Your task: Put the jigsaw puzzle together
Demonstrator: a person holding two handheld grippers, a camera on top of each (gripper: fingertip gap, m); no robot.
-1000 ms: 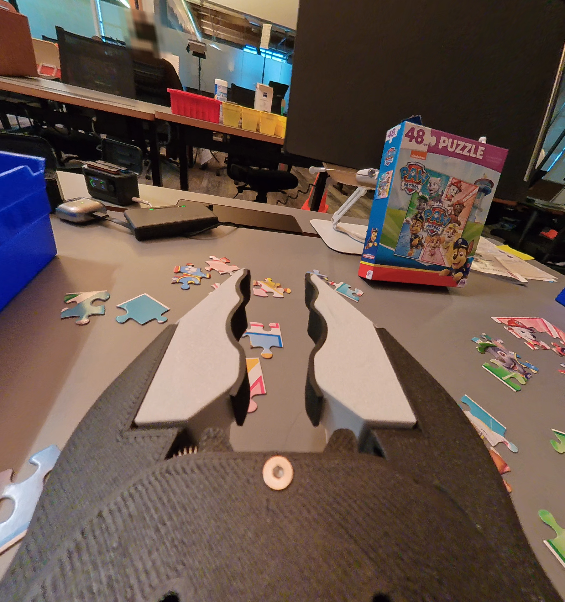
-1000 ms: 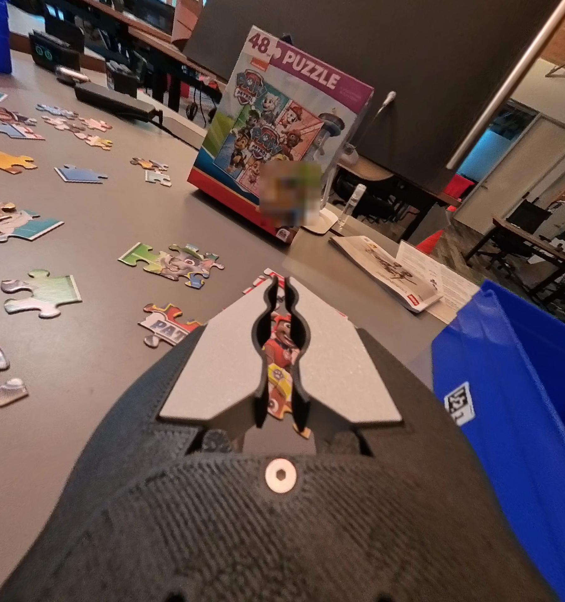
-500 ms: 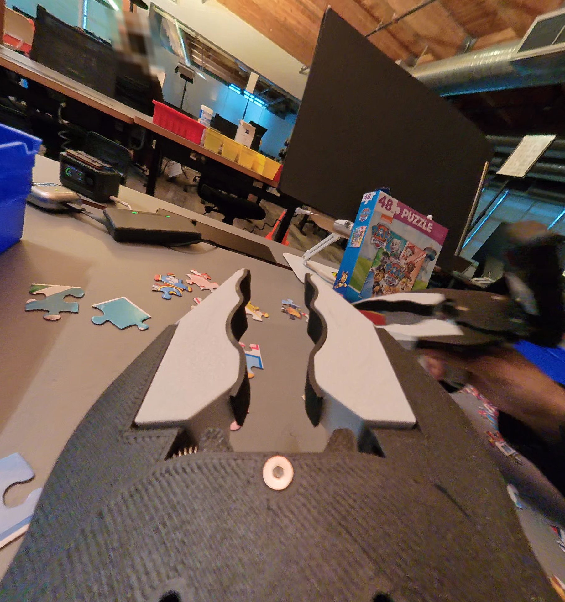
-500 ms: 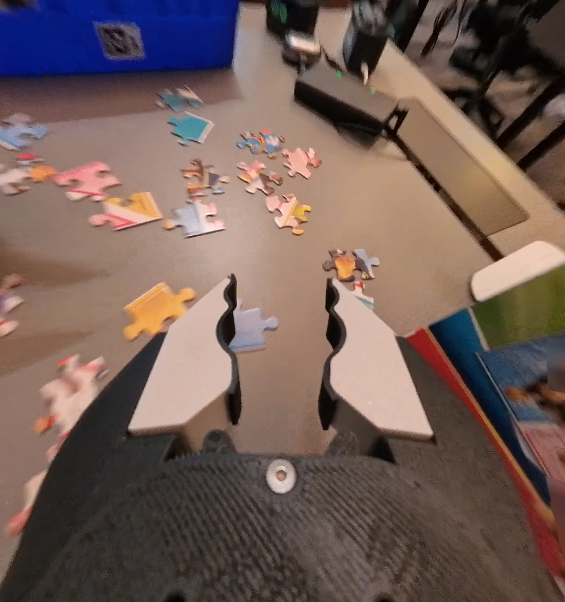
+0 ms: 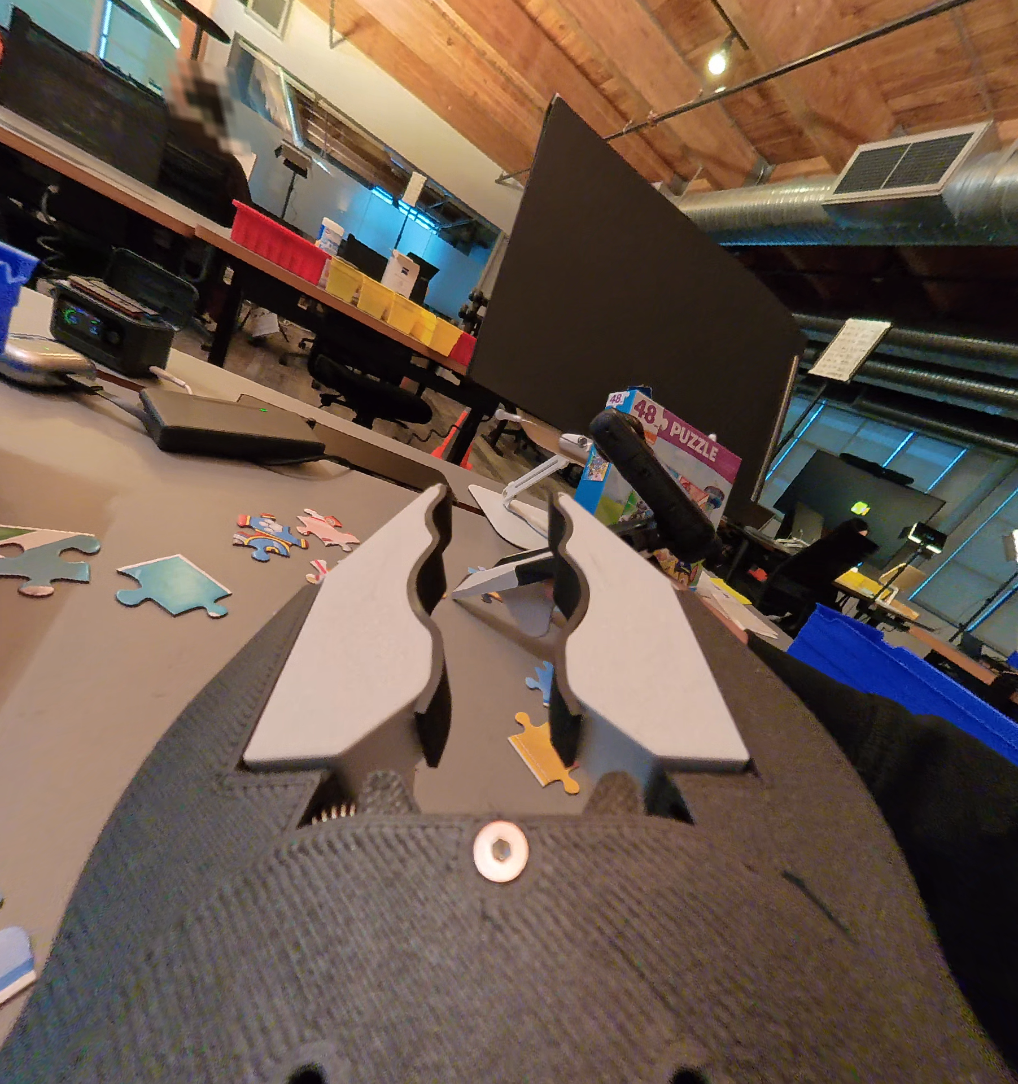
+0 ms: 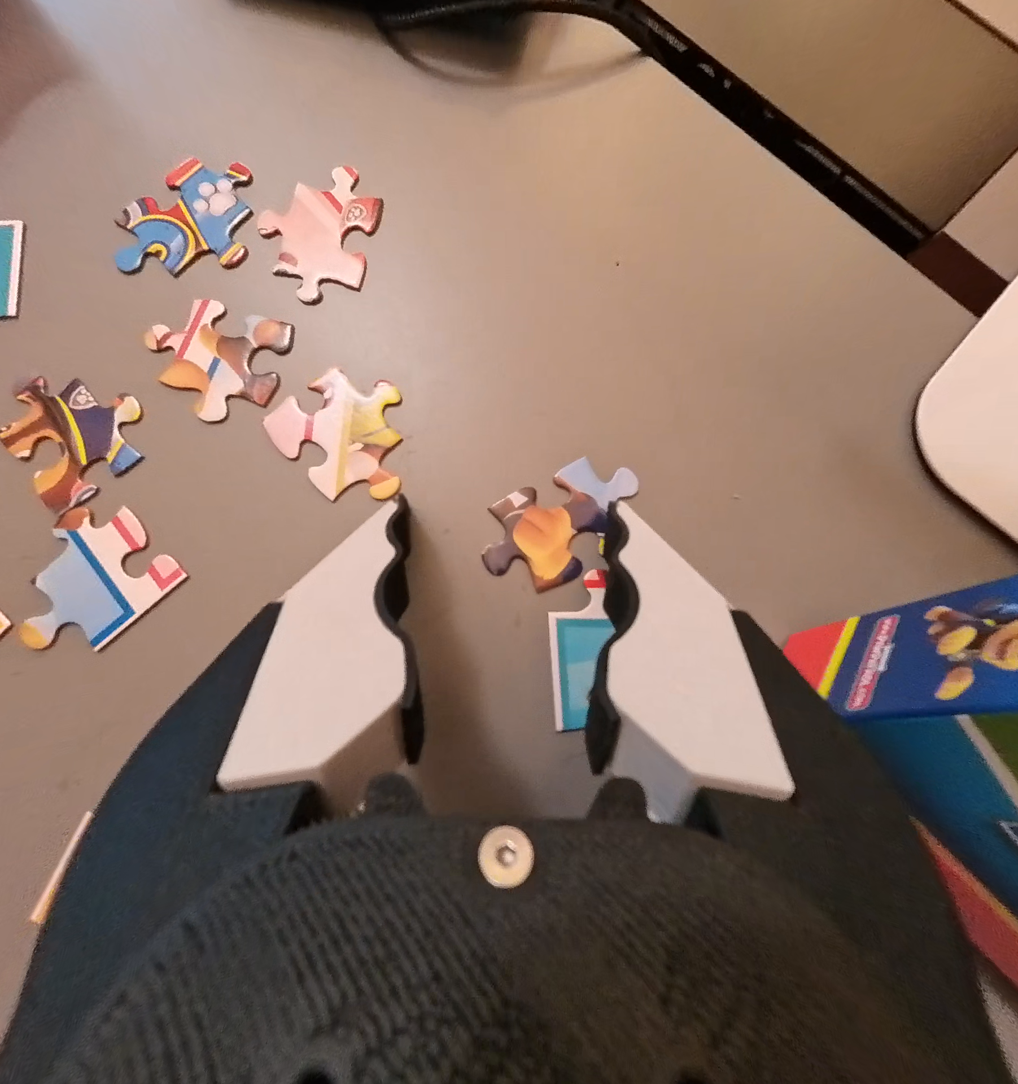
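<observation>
Right claw (image 6: 506, 516): jaws spread wide, pointing down at the grey tabletop (image 6: 553, 293), nothing pinched. An orange-and-navy puzzle piece (image 6: 544, 537) lies flat between the 2 fingers, close to the right finger (image 6: 670, 633) and partly hidden by its tip; whether that tip touches the piece cannot be told. A teal, white-bordered piece (image 6: 577, 663) lies just behind it, also partly under the right finger. A pink-and-yellow piece (image 6: 336, 431) lies just beyond the tip of the left finger (image 6: 330, 645), outside the gap. Farther left, 5 more loose pieces lie apart from one another, among them a blue piece with a paw print (image 6: 186, 217) and a pale pink piece (image 6: 318, 234). The puzzle box (image 6: 934, 645) stands just to the right of the claw, and a white rounded base plate (image 6: 987, 422) lies beyond it.

Left claw (image 5: 497, 516): held low over the tabletop (image 5: 84, 674) and tilted, jaws parted with a moderate gap, nothing between the pads. A yellow piece (image 5: 538, 754) lies on the tabletop below the gap, near the base of the right finger. The right claw (image 5: 506, 581) shows beyond the fingertips, angled down at the tabletop. 2 teal pieces (image 5: 169, 586) (image 5: 40, 560) lie well to the left, and a dark flat device (image 5: 225, 422) rests farther back. The puzzle box (image 5: 688, 463) stands upright beyond.
</observation>
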